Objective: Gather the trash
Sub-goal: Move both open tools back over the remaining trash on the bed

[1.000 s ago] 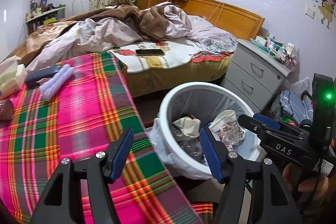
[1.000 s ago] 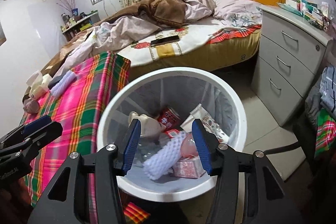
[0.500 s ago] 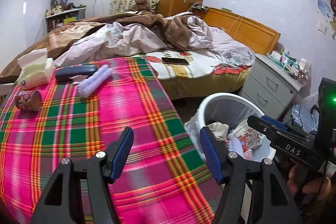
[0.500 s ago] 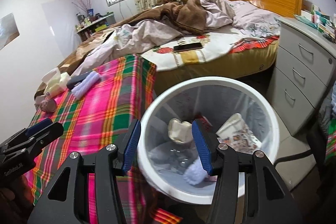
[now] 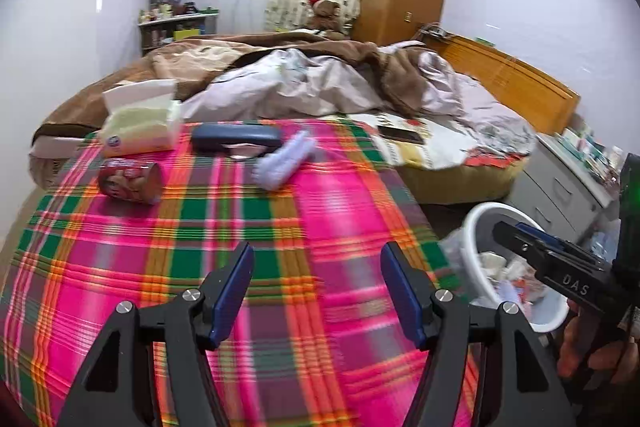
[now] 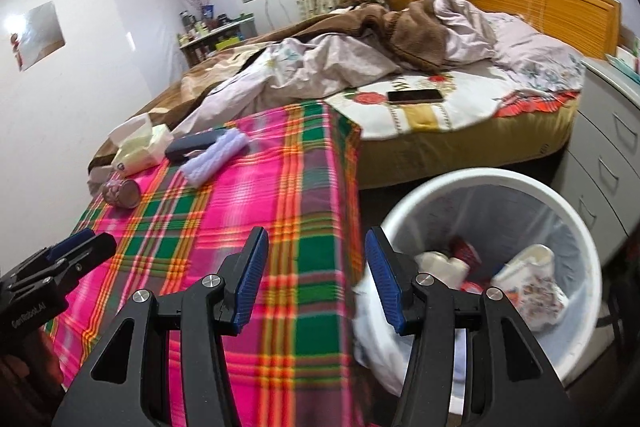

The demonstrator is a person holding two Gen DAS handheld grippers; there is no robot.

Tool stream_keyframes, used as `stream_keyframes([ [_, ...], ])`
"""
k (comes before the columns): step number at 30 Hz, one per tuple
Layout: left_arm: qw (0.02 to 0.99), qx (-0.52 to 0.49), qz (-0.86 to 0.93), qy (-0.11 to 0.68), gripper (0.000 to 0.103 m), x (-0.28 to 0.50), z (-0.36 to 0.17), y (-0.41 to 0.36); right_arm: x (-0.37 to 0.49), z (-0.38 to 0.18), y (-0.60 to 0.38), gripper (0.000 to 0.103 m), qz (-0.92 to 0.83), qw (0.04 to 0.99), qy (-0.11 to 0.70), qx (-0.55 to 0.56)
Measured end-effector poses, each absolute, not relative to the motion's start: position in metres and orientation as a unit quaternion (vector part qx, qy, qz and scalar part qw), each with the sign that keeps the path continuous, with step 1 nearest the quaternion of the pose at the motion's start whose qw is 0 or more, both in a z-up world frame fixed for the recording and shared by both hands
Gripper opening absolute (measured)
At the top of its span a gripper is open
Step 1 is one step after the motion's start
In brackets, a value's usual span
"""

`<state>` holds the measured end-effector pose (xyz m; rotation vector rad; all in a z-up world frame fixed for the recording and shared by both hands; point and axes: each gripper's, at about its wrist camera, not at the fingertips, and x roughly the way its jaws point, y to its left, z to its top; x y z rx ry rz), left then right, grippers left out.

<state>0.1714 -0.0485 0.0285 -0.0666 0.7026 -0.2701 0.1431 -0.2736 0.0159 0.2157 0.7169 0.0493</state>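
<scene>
My left gripper is open and empty above the pink plaid tablecloth. My right gripper is open and empty over the table's right edge, beside the white trash bin. The bin holds crumpled wrappers and paper. On the table's far side lie a white foam net sleeve, a tipped red can and a dark blue case. The sleeve and can also show in the right wrist view.
A tissue pack sits at the table's far left corner. Behind the table is an unmade bed with a phone on it. A grey drawer unit stands right of the bin.
Both grippers swung left, away from the bin toward the table. The foam sleeve that the right gripper held over the bin is now down in the bin. Both stay open.
</scene>
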Motion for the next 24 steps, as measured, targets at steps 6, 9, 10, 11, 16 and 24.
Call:
stream_keyframes([
  [6, 0.933, -0.049, -0.097, 0.343, 0.068, 0.185, 0.026, -0.01, 0.163, 0.015, -0.25, 0.052, 0.046, 0.93, 0.354, 0.093],
  [9, 0.932, -0.067, -0.086, 0.346, 0.068, 0.194, 0.025, 0.009, 0.174, 0.014, -0.237, 0.052, 0.055, 0.929, 0.356, 0.082],
  [10, 0.933, -0.069, -0.078, 0.344, 0.068, 0.196, 0.024, 0.016, 0.178, 0.014, -0.233, 0.052, 0.058, 0.929, 0.357, 0.08],
  [11, 0.933, -0.068, -0.073, 0.344, 0.068, 0.2, 0.024, 0.021, 0.183, 0.013, -0.229, 0.052, 0.062, 0.928, 0.358, 0.079],
  [16, 0.932, -0.083, -0.045, 0.351, 0.069, 0.217, 0.02, 0.052, 0.203, 0.009, -0.214, 0.052, 0.072, 0.924, 0.367, 0.077],
  [24, 0.924, -0.118, -0.002, 0.364, 0.074, 0.249, 0.009, 0.094, 0.241, 0.001, -0.193, 0.052, 0.08, 0.916, 0.385, 0.076],
])
